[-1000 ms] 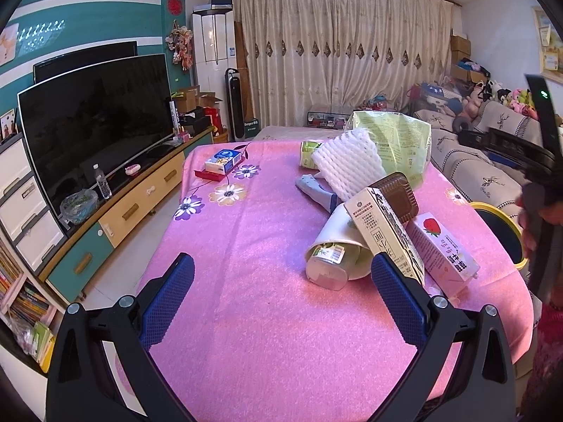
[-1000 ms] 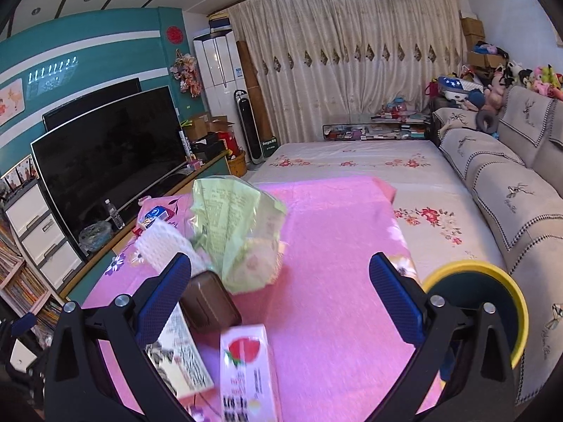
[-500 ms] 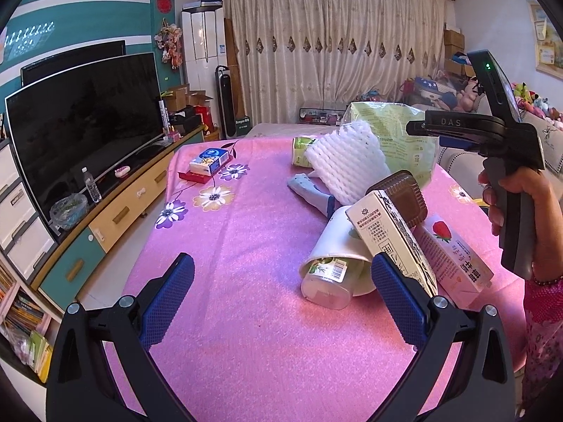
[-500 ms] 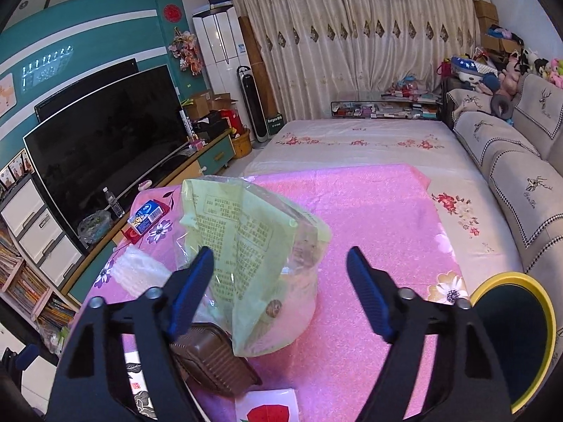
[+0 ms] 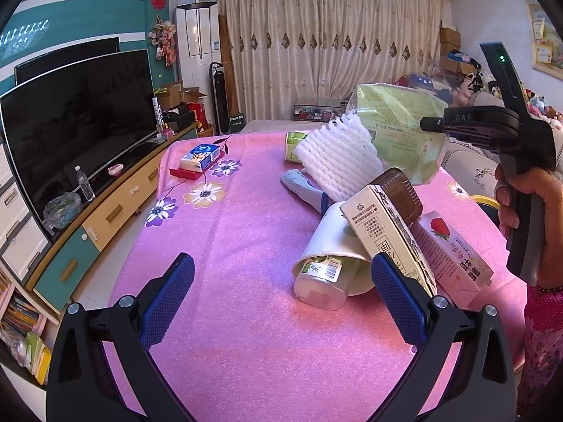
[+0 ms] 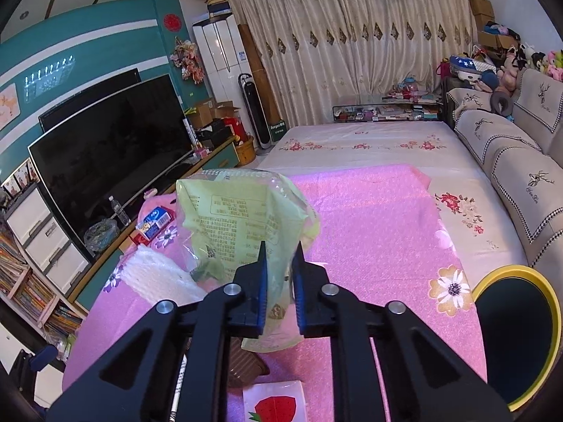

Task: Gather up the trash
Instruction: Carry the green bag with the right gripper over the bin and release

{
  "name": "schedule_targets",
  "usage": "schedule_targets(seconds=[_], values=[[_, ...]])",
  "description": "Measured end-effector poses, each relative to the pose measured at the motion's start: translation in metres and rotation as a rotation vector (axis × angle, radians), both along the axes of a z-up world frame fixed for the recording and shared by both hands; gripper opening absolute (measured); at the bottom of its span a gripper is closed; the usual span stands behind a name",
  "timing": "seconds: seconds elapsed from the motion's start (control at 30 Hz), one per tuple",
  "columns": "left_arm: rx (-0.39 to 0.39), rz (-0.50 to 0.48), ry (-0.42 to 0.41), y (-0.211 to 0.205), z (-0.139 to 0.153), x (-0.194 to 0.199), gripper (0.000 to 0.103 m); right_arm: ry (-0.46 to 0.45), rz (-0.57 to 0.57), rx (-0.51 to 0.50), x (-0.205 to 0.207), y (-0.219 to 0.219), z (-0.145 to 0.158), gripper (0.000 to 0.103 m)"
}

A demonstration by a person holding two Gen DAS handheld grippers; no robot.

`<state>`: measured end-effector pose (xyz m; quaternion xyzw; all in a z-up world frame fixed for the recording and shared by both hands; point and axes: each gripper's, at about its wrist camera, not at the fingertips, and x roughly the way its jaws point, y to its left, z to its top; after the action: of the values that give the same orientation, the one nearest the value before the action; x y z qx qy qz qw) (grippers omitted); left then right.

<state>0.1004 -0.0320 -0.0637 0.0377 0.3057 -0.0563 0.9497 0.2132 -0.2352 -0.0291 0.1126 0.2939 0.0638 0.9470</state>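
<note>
A pile of trash lies on the pink table [image 5: 246,239]: a tipped paper cup [image 5: 330,246], a beige carton [image 5: 383,225], a strawberry carton [image 5: 450,249], a brown tray [image 5: 401,190] and white foam netting [image 5: 337,161]. My left gripper [image 5: 281,258] stands open low over the table, with the cup just beyond its right finger. My right gripper [image 6: 279,256] is closing on a crumpled green plastic bag [image 6: 242,225], whose lower part is pinched between the blue pads. In the left wrist view the green plastic bag [image 5: 397,130] stands up behind the pile.
A dark bin with a yellow rim [image 6: 552,320] stands off the table's right side, by the sofa [image 6: 510,147]. A blue tissue box [image 5: 200,156] sits on the table's far left. A TV [image 5: 77,119] on a low cabinet runs along the left.
The right gripper's jaws have gone from wide apart to nearly together around the green bag as it moved up to it. The left gripper has edged closer to the pile.
</note>
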Motion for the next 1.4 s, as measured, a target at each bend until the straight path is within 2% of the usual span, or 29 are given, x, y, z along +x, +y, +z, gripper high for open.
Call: schedule_targets(seconds=[0.23,0.5,0.63,0.87,1.03,1.13,1.2,1.3,1.4], values=[[0.004,-0.018,-0.015,-0.003,0.003,-0.005,0.099,-0.086,-0.078,0.01,-0.026,-0.028,0.024,0.011],[0.004,-0.043,-0.014,-0.011,0.004,-0.008,0.099,-0.118,-0.253,0.005,-0.067,-0.092,0.023,0.011],[0.009,-0.06,-0.022,-0.017,0.006,-0.01,0.099,-0.101,-0.372,-0.025,-0.089,-0.131,0.008,0.011],[0.01,-0.09,-0.017,-0.035,0.006,-0.01,0.099,0.008,-0.549,-0.039,-0.111,-0.199,-0.04,0.012],[0.018,-0.127,-0.012,-0.053,0.005,-0.011,0.099,0.086,-0.608,-0.044,-0.111,-0.232,-0.068,0.013],[0.022,-0.141,-0.011,-0.063,0.005,-0.011,0.099,0.11,-0.62,-0.05,-0.113,-0.235,-0.081,0.014],[0.024,-0.147,-0.01,-0.066,0.006,-0.011,0.099,0.114,-0.628,-0.056,-0.116,-0.236,-0.086,0.019],[0.032,-0.154,-0.009,-0.071,0.006,-0.011,0.099,0.111,-0.633,-0.061,-0.119,-0.237,-0.087,0.037],[0.037,-0.157,-0.006,-0.073,0.005,-0.01,0.099,0.1,-0.639,-0.081,-0.123,-0.235,-0.084,0.041]])
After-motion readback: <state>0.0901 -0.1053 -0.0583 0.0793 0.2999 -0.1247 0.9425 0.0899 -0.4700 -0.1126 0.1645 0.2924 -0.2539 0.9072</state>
